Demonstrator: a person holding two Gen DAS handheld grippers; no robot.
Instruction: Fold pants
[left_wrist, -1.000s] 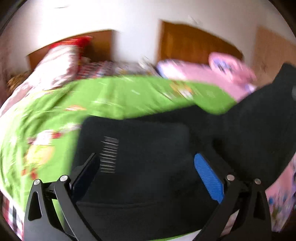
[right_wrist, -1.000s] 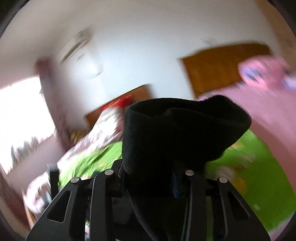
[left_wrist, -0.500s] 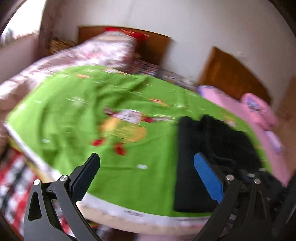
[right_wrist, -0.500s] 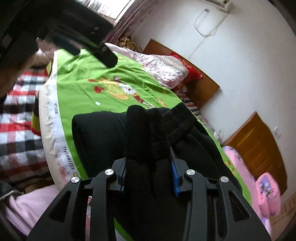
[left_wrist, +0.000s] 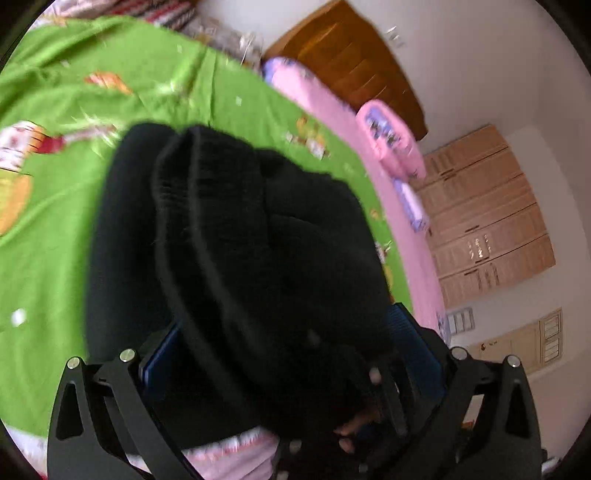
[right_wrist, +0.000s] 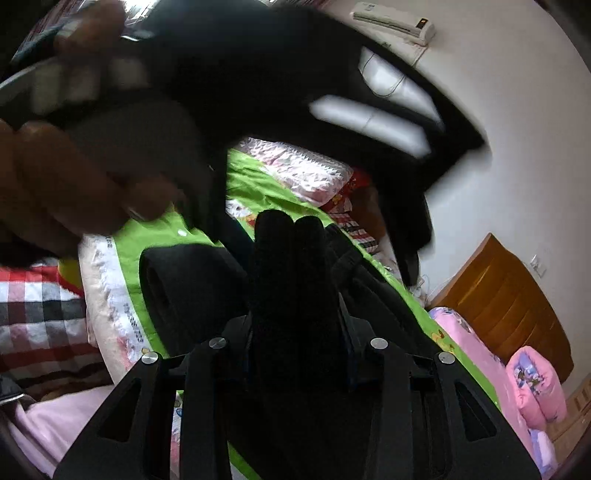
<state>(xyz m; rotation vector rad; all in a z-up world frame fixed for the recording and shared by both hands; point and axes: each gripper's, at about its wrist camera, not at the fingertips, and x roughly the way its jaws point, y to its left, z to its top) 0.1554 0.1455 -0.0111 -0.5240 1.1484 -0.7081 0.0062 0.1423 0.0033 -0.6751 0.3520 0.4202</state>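
Note:
The black pants lie bunched in thick folds on the green bedspread near the bed's front edge. My left gripper stands open and wide, its blue pads on either side of the bundle's near end. In the right wrist view a doubled fold of the pants stands up between the jaws of my right gripper. Those jaws are opening, though the fabric still fills the gap and touches both pads. The left tool and a person's hand loom blurred just above.
The bedspread's white printed border and a red checked cloth mark the bed's near edge. Pink bedding lies along the far side, before a wooden headboard and a wardrobe. Patterned pillows sit at the head.
My right gripper brought the pants down onto the bed and then held still. My left gripper swung from over bare green bedspread to straddle the pants, and now crowds the right view.

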